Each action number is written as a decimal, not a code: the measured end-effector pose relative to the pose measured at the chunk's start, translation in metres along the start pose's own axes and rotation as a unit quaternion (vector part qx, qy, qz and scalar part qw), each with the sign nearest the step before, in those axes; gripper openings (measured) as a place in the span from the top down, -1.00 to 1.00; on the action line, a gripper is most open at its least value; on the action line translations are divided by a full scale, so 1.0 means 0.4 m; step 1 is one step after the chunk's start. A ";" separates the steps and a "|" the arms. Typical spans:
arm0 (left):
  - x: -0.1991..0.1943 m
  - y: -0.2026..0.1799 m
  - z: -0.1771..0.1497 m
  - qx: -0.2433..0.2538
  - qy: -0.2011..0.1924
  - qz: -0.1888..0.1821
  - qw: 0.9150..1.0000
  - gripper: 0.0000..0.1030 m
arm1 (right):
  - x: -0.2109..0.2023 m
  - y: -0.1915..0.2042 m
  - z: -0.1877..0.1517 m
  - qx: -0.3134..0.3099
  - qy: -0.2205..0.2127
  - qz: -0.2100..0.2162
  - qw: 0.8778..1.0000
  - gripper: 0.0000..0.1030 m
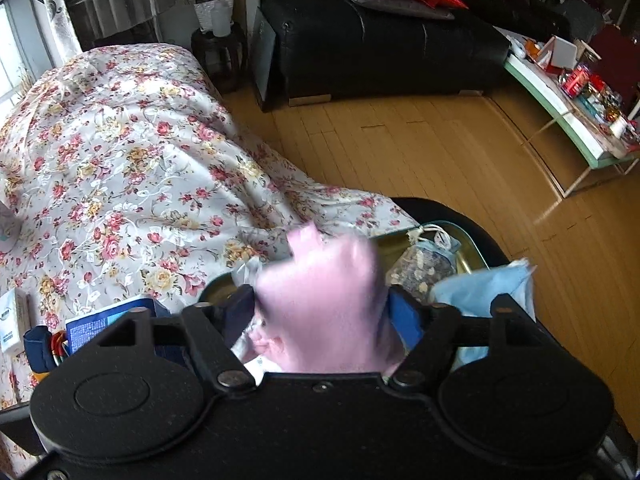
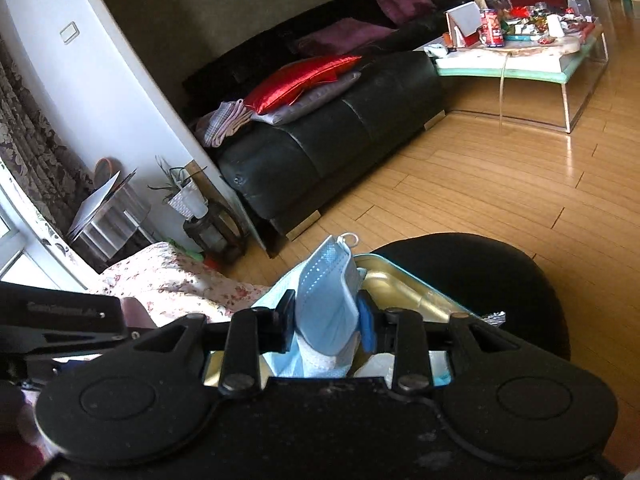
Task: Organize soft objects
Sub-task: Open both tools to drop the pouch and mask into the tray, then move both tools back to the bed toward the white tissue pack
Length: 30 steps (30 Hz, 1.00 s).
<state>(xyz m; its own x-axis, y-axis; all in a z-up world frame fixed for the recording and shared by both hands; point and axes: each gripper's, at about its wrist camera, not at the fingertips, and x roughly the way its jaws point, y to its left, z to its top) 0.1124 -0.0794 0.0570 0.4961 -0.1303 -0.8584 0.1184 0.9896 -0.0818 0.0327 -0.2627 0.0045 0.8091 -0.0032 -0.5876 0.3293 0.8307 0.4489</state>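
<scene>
My left gripper (image 1: 322, 312) points down over an open gold-lined tin (image 1: 468, 248) on a black stool (image 1: 460, 216). A pink fluffy cloth (image 1: 320, 300) sits between its blue pads, blurred and loose, and the jaws stand apart. A mesh sachet (image 1: 424, 268) lies inside the tin. The light blue face mask (image 1: 480, 292) shows just to the right. In the right wrist view, my right gripper (image 2: 326, 316) holds that folded face mask (image 2: 328, 292) upright above the tin (image 2: 400, 284), with both pads against it.
A floral quilt (image 1: 120, 160) covers the surface to the left, with a tissue pack (image 1: 12, 320) and a blue packet (image 1: 108, 320) on it. Beyond lie wooden floor (image 1: 400, 140), a black sofa (image 2: 320, 140) with cushions, and a cluttered coffee table (image 2: 520, 56).
</scene>
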 end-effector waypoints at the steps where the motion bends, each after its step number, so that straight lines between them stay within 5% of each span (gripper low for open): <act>1: -0.001 0.001 0.001 -0.001 -0.004 0.004 1.000 -0.44 | -0.001 -0.002 0.002 0.004 0.001 -0.001 1.000 0.11; 2: -0.005 0.005 -0.002 -0.002 -0.007 0.007 1.000 -0.45 | -0.002 -0.005 0.003 0.009 -0.001 0.001 1.000 -0.25; 3: -0.005 0.007 -0.002 -0.004 -0.008 0.008 1.000 -0.45 | -0.008 -0.007 0.005 0.013 -0.006 0.002 1.000 -0.29; 22: -0.126 0.141 -0.100 -0.089 -0.012 0.034 0.995 -0.45 | -0.010 0.009 -0.005 -0.006 -0.012 -0.003 1.000 -0.29; 30: -0.256 0.277 -0.184 -0.146 -0.042 0.091 0.984 -0.45 | -0.014 0.012 -0.004 -0.017 -0.014 -0.007 1.000 -0.29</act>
<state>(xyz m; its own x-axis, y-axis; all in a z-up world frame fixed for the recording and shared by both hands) 0.0115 0.0480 0.0984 0.5564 0.0583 -0.8289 -0.2250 0.9708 -0.0828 0.0290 -0.2579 0.0089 0.8178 -0.0294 -0.5747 0.3242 0.8486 0.4180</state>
